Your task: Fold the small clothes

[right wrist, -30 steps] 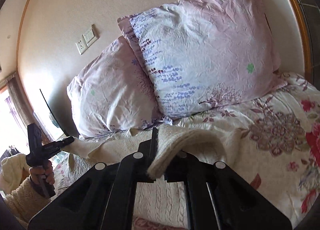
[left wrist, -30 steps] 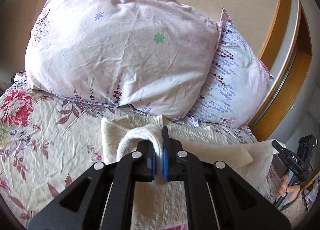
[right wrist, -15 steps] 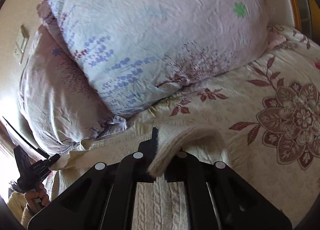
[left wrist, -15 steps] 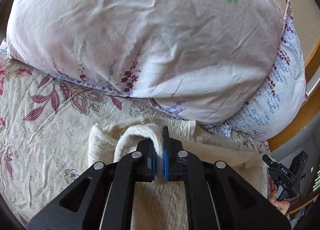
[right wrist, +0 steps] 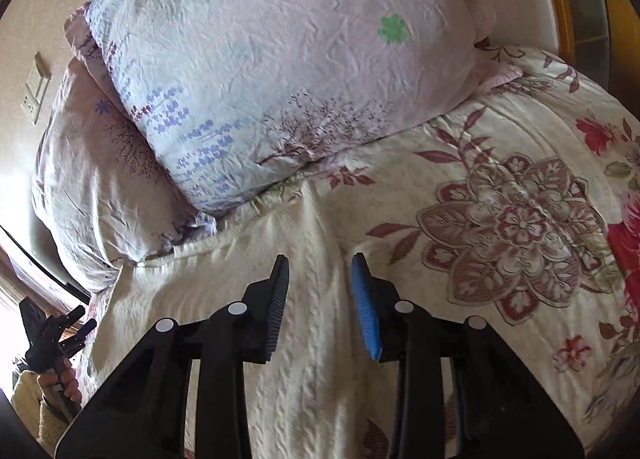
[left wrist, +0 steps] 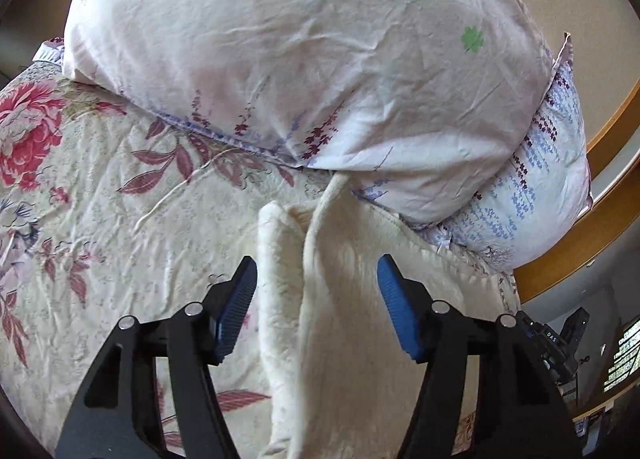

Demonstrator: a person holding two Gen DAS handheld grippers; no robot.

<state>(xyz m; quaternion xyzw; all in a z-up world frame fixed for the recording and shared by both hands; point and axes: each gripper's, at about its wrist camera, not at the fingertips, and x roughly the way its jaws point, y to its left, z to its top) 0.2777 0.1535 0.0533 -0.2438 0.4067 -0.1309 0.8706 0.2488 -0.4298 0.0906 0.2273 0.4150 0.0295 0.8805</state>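
Floral bedspread (left wrist: 120,227) fills the left of the left wrist view, with two pale pillows (left wrist: 304,59) stacked across the top. Low in the middle, the left gripper (left wrist: 316,299) is spread wide, nothing held, and the cream knit sweater (left wrist: 344,319) is seen lying between and beyond its blue pads.

Same bedspread (right wrist: 520,219) is seen at right in the right wrist view. The right gripper (right wrist: 320,299) is parted too, empty, just over the cable-knit sweater (right wrist: 312,379) at bottom centre.

The cream sweater (left wrist: 344,323) runs off the bottom edge; its far end tucks under the pillow (left wrist: 304,59).
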